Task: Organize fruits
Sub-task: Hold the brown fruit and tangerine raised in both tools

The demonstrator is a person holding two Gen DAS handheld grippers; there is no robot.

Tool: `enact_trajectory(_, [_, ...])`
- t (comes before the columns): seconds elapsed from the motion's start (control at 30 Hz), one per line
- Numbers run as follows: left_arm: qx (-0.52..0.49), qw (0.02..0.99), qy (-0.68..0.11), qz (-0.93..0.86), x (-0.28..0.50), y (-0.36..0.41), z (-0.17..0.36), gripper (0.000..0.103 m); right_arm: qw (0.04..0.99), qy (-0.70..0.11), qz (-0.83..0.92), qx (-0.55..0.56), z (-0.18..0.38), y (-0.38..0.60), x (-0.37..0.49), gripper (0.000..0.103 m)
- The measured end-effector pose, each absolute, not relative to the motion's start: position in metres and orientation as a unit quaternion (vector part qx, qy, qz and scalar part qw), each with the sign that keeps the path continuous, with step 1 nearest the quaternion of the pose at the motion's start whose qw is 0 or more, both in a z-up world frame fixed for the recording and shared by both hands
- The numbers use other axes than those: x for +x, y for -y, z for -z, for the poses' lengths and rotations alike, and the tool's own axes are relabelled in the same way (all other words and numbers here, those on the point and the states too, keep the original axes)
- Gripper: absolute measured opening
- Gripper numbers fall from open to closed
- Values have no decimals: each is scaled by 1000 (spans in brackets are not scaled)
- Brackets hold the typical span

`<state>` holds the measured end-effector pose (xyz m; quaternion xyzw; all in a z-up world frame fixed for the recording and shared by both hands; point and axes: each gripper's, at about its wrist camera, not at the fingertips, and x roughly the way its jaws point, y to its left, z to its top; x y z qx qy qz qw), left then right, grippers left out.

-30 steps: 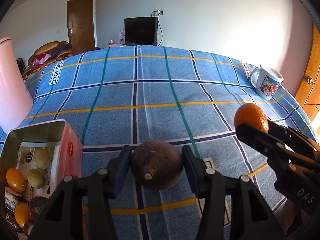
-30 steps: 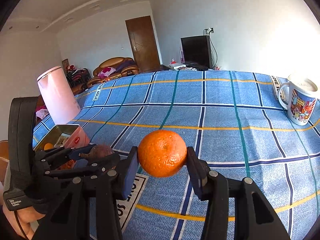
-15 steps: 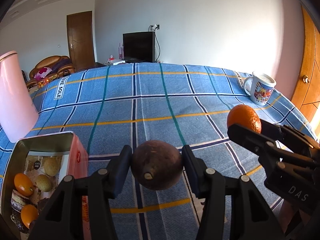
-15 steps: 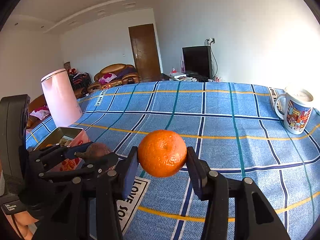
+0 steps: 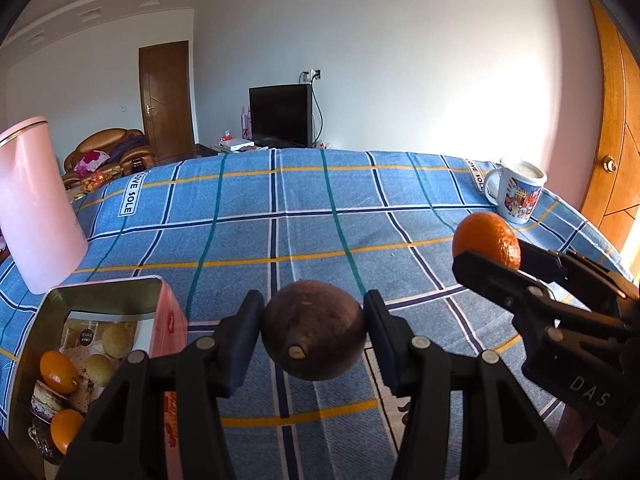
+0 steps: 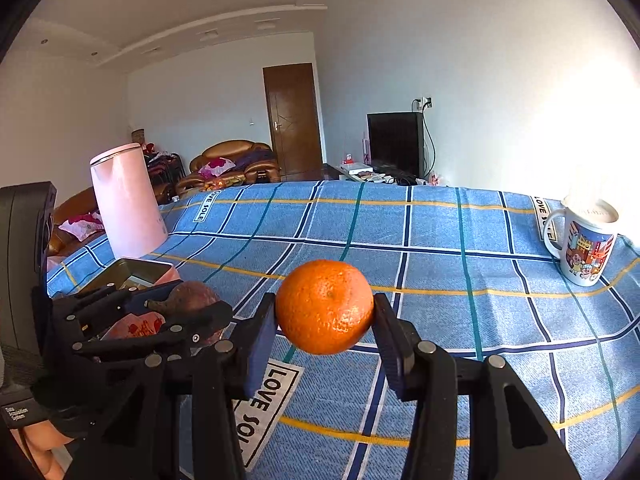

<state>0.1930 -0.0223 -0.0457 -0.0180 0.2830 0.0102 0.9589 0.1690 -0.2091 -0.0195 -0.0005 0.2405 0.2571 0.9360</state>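
My left gripper (image 5: pixel 314 330) is shut on a dark brown round fruit (image 5: pixel 314 328), held above the blue checked cloth; it also shows in the right wrist view (image 6: pixel 188 298). My right gripper (image 6: pixel 325 312) is shut on an orange (image 6: pixel 325 306), held above the cloth; the orange also shows at the right of the left wrist view (image 5: pixel 486 238). An open metal tin (image 5: pixel 104 292) at lower left holds several fruits, among them two oranges (image 5: pixel 58 372) and pale round ones.
A pink kettle (image 5: pixel 34 204) stands left behind the tin. A printed mug (image 5: pixel 518 190) stands at the far right edge. The blue checked tablecloth (image 5: pixel 320 216) covers the table. A wooden cabinet (image 5: pixel 612 128) is at the right.
Both grippers have tilted or risen with their fruits, so more wall and ceiling shows. Both grips are unchanged.
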Motion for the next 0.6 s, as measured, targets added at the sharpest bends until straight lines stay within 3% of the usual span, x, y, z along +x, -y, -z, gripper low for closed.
enact_trajectory(0.6, [-16, 970, -242, -17, 174, 22, 38, 54, 947, -198, -254, -17, 13, 207, 153, 49])
